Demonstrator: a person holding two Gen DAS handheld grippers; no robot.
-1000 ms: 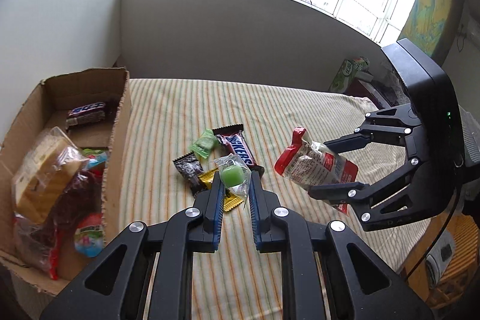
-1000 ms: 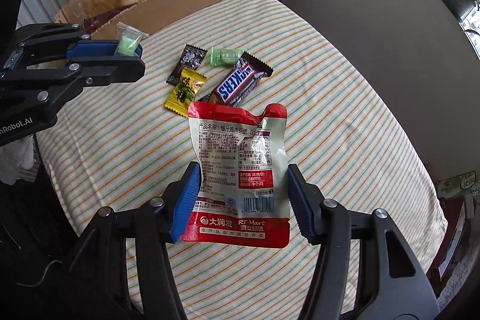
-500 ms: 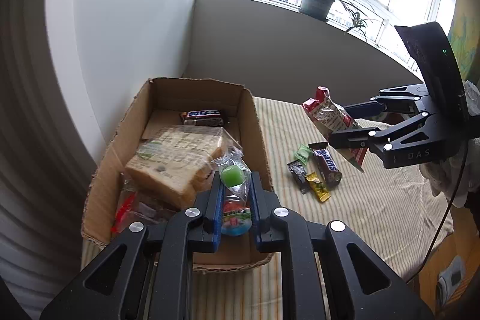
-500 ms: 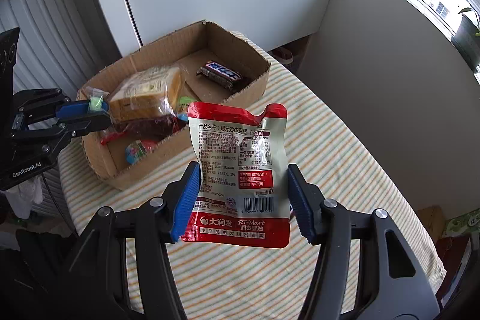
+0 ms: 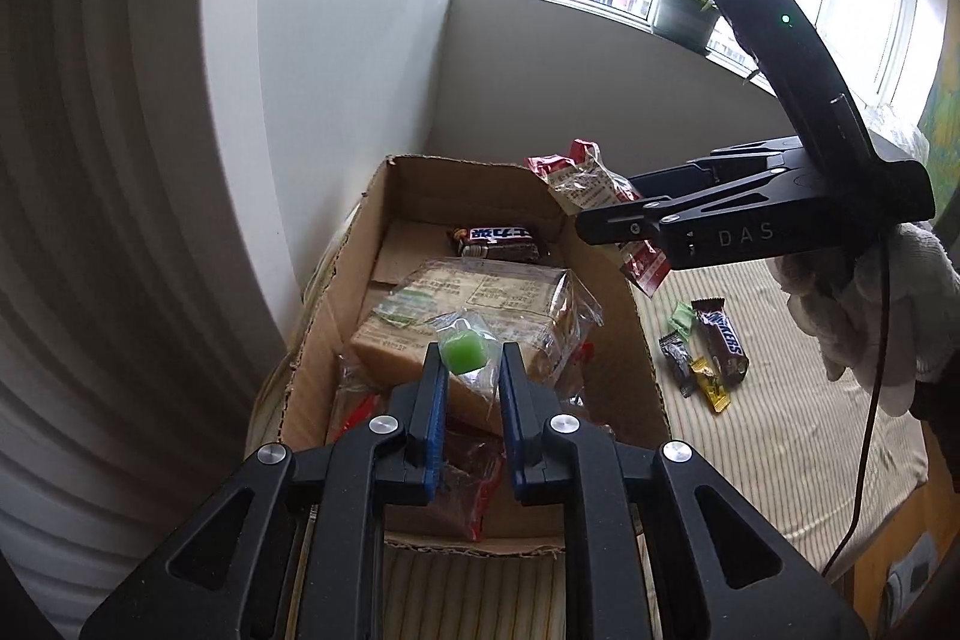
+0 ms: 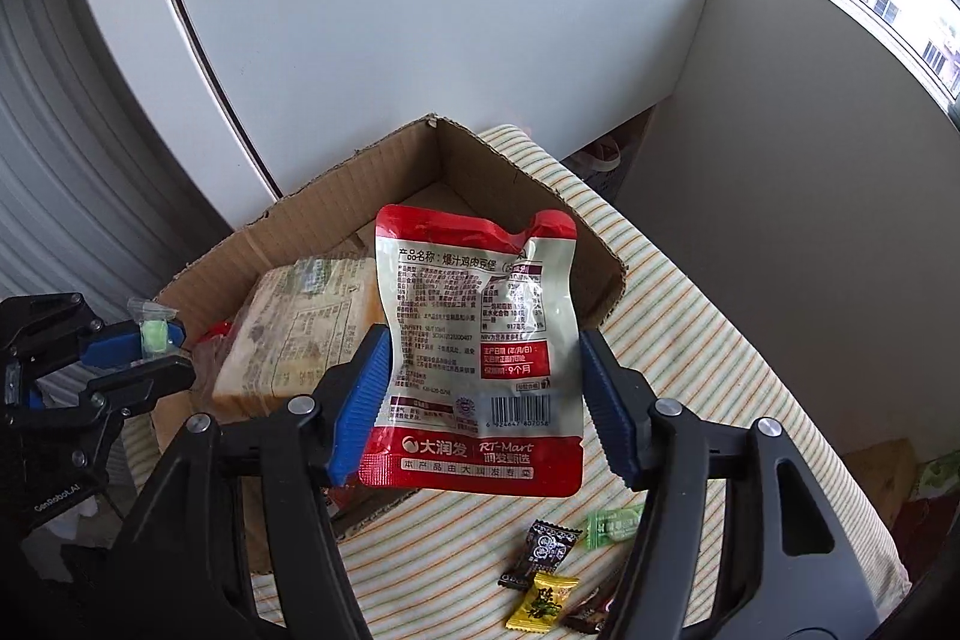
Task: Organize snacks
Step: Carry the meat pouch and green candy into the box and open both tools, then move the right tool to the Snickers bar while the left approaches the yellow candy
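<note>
My left gripper (image 5: 468, 358) is shut on a green candy (image 5: 462, 352) in a clear wrapper, over the near end of the cardboard box (image 5: 624, 340). The right wrist view shows this candy (image 6: 153, 337) at the left. My right gripper (image 6: 485, 334) has a red and white pouch (image 6: 480, 340) hanging upright between its blue pads, above the box's far corner (image 6: 492, 160). Its jaws are opening, and the pouch still touches both pads. In the box lie a wrapped bread loaf (image 5: 480, 292), a chocolate bar (image 5: 498, 241) and red packets.
On the striped tablecloth (image 5: 780, 430), right of the box, lie a Snickers bar (image 5: 720, 340), a black candy (image 6: 540, 550), a yellow candy (image 6: 540, 604) and a green candy (image 6: 612, 523). A white gloved hand (image 5: 870, 316) holds the right gripper. A white wall stands close behind the box.
Both grippers have swung from the loose snacks to above the box, each carrying its item. The right pads now stand slightly wider around the pouch.
</note>
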